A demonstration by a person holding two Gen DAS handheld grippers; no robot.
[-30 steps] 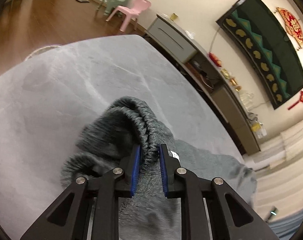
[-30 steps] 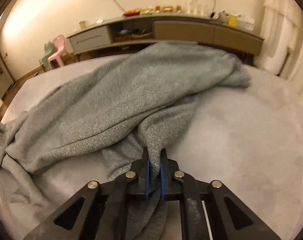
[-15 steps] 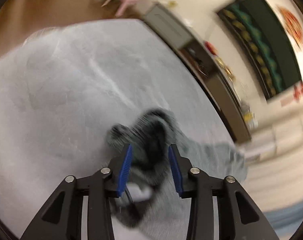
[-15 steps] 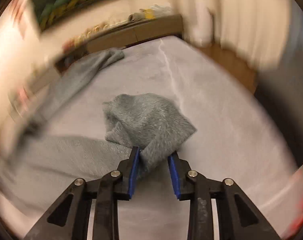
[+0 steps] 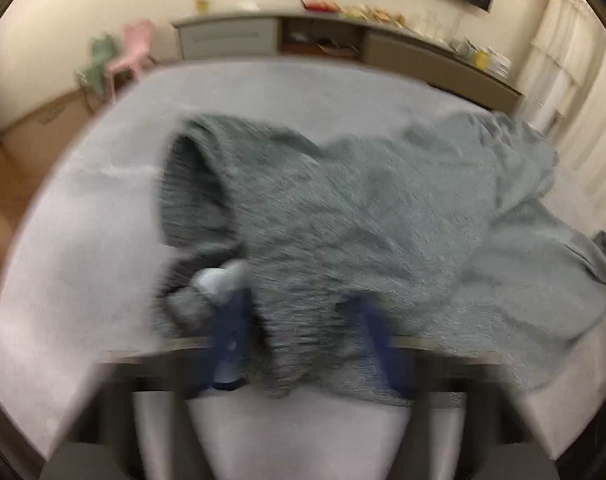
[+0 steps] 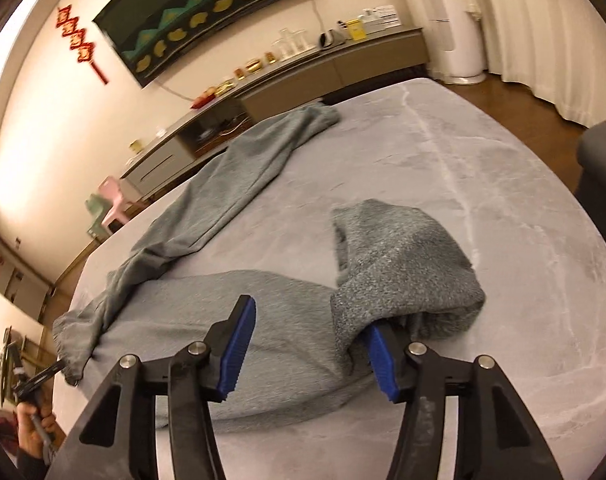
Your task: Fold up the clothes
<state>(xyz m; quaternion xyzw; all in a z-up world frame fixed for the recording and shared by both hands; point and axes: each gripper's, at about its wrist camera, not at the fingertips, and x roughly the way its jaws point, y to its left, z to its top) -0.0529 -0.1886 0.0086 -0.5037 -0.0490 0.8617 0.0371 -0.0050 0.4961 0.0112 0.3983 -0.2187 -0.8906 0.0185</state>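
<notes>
Right gripper point(image 6: 309, 346) jaws wide, released; grey trousers point(image 6: 223, 320) spread on grey table point(image 6: 503, 184), cuff bunched at 1 o'clock. Left gripper point(image 5: 299, 344) blurred, apparently open over waistband. Likely flattening stage; next needs fresh corner grips.

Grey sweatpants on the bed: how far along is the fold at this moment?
Early. Done: the grey sweatpants lie spread on the bed, one leg stretched toward the cabinet. In hand: nothing firmly; the right gripper is open, with a bunched fold draped over one finger. The left gripper looks open too, though blurred. Left: no neat fold shows yet, so flattening and all folds remain.
</notes>
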